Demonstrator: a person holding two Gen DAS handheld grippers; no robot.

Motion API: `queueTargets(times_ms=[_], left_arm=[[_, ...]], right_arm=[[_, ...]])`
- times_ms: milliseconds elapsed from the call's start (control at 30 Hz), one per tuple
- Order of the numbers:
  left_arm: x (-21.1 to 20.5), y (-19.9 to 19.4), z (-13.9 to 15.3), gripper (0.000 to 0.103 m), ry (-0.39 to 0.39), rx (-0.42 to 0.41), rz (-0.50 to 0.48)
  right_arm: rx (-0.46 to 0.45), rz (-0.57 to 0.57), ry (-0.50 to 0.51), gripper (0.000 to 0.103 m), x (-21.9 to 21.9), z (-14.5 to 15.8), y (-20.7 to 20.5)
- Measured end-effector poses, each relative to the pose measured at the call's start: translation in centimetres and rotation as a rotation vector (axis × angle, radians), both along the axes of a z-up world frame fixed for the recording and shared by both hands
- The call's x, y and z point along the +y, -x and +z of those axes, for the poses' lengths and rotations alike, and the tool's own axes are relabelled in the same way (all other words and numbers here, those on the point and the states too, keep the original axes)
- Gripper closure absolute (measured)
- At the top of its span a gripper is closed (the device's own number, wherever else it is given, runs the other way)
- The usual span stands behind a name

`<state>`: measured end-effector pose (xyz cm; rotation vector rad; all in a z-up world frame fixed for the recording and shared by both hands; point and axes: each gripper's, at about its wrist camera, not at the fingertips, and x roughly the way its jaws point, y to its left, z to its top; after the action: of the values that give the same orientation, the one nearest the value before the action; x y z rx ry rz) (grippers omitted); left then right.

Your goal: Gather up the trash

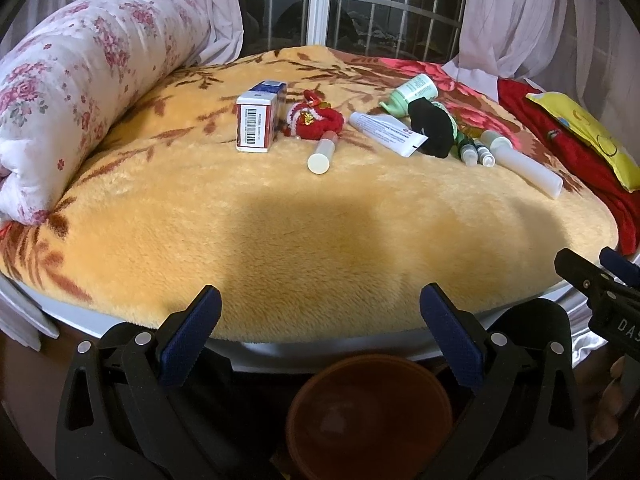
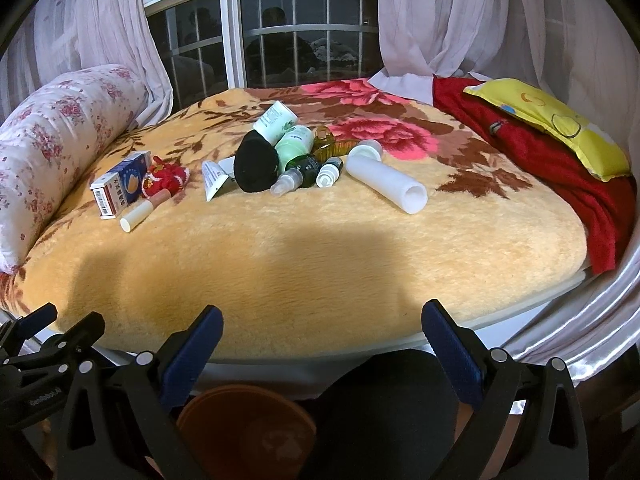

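Note:
Trash lies on a yellow blanket (image 1: 280,232): a small box (image 1: 258,120) (image 2: 120,186), a lip-balm stick (image 1: 322,152) (image 2: 140,212), a red knitted item (image 1: 316,118) (image 2: 168,178), a white tube (image 1: 388,132) (image 2: 214,178), a black cloth (image 1: 434,128) (image 2: 256,168), green bottles (image 1: 412,94) (image 2: 288,132), small spray bottles (image 1: 478,152) (image 2: 320,172) and a white cylinder (image 1: 524,164) (image 2: 386,178). A brown bin (image 1: 370,412) (image 2: 246,428) stands on the floor below the bed edge. My left gripper (image 1: 320,320) and right gripper (image 2: 322,332) are open and empty, short of the bed.
A flowered rolled quilt (image 1: 76,80) (image 2: 52,136) lies along the left. A red cloth (image 2: 540,160) and yellow pillow (image 2: 552,124) lie at the right. Curtains and a barred window (image 2: 280,40) stand behind. The right gripper shows in the left wrist view (image 1: 600,276).

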<state>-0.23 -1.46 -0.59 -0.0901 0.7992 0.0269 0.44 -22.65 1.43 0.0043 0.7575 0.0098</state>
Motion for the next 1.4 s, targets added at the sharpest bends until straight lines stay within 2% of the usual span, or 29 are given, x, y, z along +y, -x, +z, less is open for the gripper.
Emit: queueTargets(times_ms=[1400], left_arm=[[0.11,-0.89,-0.27,0.006,0.018,0.029,-0.003]], right_arm=[[0.007,0.009,0.01,0.005,-0.67,-0.05,-0.84]])
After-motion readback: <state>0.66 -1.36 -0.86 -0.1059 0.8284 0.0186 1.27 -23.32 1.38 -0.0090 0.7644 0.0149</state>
